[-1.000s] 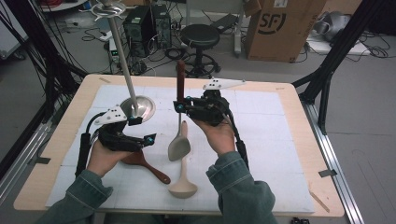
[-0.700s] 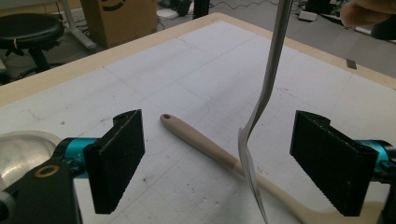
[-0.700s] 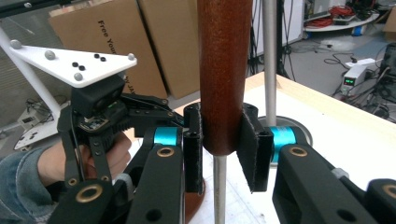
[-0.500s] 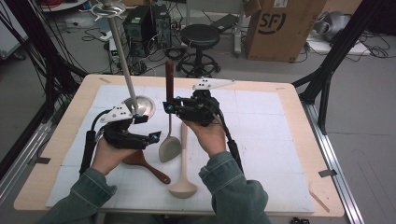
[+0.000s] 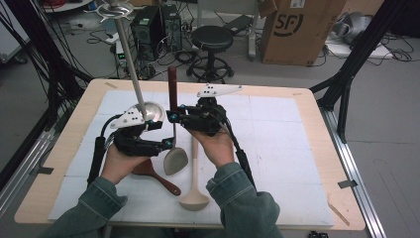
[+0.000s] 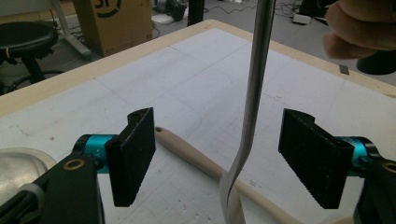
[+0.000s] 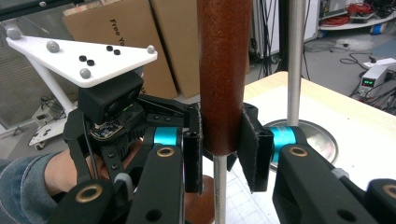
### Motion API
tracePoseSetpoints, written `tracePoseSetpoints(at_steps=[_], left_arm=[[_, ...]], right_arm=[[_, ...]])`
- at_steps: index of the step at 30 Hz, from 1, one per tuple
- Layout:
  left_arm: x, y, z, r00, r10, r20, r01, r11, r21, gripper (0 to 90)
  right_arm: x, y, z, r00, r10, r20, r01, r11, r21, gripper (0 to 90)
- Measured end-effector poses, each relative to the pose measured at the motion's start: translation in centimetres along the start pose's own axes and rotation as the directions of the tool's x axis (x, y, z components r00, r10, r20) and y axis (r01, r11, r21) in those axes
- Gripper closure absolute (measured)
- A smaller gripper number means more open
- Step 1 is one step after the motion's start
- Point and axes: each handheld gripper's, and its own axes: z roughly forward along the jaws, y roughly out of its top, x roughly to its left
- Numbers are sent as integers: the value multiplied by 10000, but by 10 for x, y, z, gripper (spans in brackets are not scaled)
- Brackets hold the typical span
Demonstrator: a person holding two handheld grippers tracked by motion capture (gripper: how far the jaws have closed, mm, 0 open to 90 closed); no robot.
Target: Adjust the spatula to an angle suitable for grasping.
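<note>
Looking down on a pale desk (image 5: 297, 163), with a person working a gripper in each hand.

Pinching the dark red handle of a spatula (image 5: 172, 87) firmly between the jaws of the right gripper (image 5: 173, 117), around the middle of the desk and toward its far edge. Holding it upright, handle at the top, a thin metal shaft running down to a grey blade. Hanging just above the desk rather than resting on it, apparently, though this is hard to judge from above.

Bracketing that shaft lower down with the jaws of the left gripper (image 5: 166, 145). Jaws spread, having just been closing, with the shaft between the pads and touching neither.

Standing toward the far left corner, a metal stand (image 5: 130, 54) with a round base and a tall pole. Lying flat toward the near edge, a beige ladle (image 5: 194, 198). Lying partly under the left hand, a dark wooden spoon (image 5: 161, 179).

Judging progress: spatula up off the desk, so the pickup is done. Passing it from right to left seemingly under way and barely begun, needing the left jaws to clamp on the shaft and the right jaws to let go. Probably heading for the stand afterward, going by how close it is. Ladle and spoon lying untouched on the desk, so likely most of the work remaining.
</note>
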Motion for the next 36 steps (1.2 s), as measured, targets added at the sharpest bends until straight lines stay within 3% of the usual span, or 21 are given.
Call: tracePoseSetpoints(at_steps=[13,28,34,36], left_arm=[[-2,3,3,9994,76,-323,-83,9998,-206,397],[-3,3,2,9988,249,-416,-265,9989,-378,681],[-3,4,-3,9995,292,-139,-301,9974,-662,824],[-2,4,-4,9997,258,-6,-258,9974,-666,824]], right_arm=[[4,-1,8,9999,-64,-114,65,9999,78,731],[10,-2,19,9998,-132,-163,136,9996,232,729],[9,-2,18,9996,-206,-185,213,9989,408,722],[8,-2,18,9993,-219,-300,231,9989,411,719]])
